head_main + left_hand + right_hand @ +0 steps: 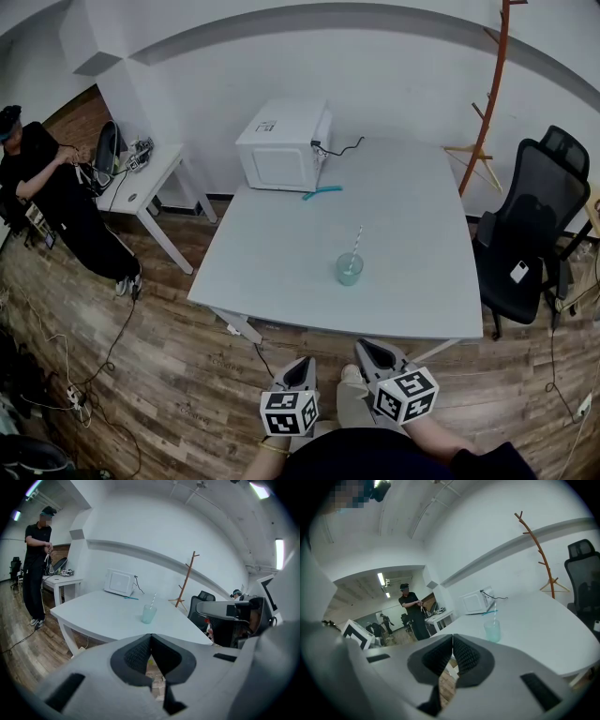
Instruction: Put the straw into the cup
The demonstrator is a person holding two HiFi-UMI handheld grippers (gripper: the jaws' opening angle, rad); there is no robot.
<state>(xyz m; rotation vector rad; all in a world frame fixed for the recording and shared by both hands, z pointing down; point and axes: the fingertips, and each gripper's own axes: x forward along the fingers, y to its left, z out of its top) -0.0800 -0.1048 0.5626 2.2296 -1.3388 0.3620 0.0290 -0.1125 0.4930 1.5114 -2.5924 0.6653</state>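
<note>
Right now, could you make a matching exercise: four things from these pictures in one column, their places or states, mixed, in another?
1. straw
2. microwave
3. office chair
4. left claw

A. shut, empty
B. far left corner of the table
C. standing in the cup
D. on the floor, right of the table

Pairs: 1-C, 2-B, 3-D, 4-A
</note>
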